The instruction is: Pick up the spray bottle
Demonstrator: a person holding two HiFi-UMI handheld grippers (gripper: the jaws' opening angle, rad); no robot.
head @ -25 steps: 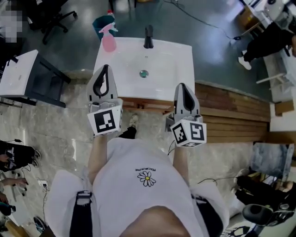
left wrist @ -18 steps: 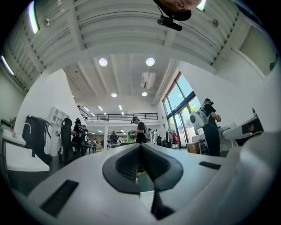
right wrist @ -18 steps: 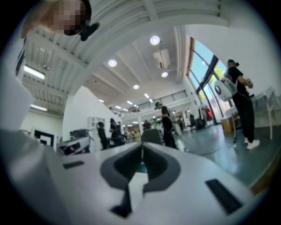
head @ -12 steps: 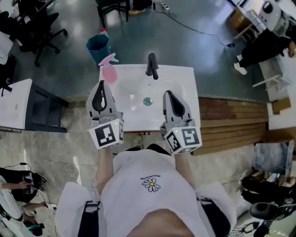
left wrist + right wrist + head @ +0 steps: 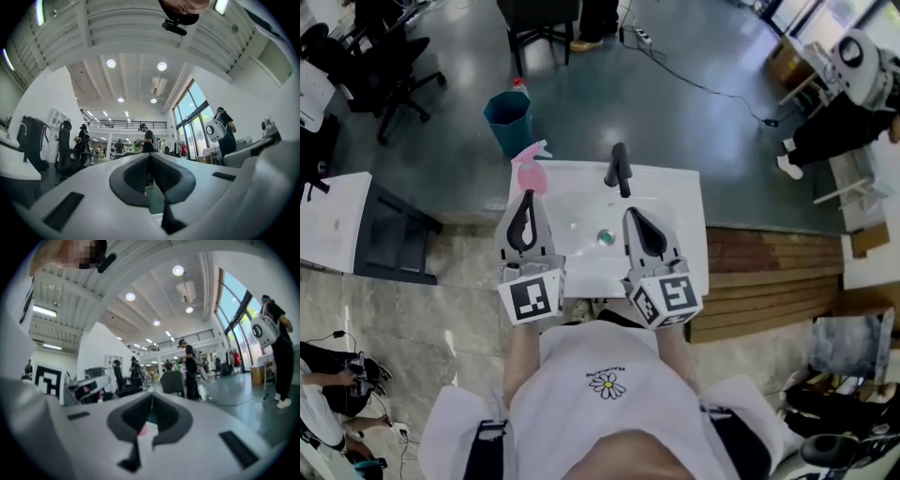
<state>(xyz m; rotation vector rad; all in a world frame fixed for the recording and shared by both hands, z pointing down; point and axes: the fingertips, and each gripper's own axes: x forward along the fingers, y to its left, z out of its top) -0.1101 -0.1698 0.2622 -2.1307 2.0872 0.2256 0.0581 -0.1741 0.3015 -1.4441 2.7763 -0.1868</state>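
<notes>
Standing at a white sink [image 5: 675, 202], a person [image 5: 609, 403] is holding out two grippers over its near side. The left gripper [image 5: 526, 197] is pointing toward the back left corner of the sink. Its fingers [image 5: 140, 171] are pressing together with nothing between them. The right gripper [image 5: 631, 214] is hanging just beside the drain [image 5: 606, 237]. Its fingers [image 5: 166, 413] are also pressing together with nothing between them.

The pink spray bottle [image 5: 528, 172] is standing up on the back left corner of the sink. It is sitting just past the tip of the left gripper and is not touching it. A black tap [image 5: 620, 169] is sticking up at the back middle of the sink, near the bottle. A blue-green bin [image 5: 508, 119] is sitting on the floor behind the sink.
</notes>
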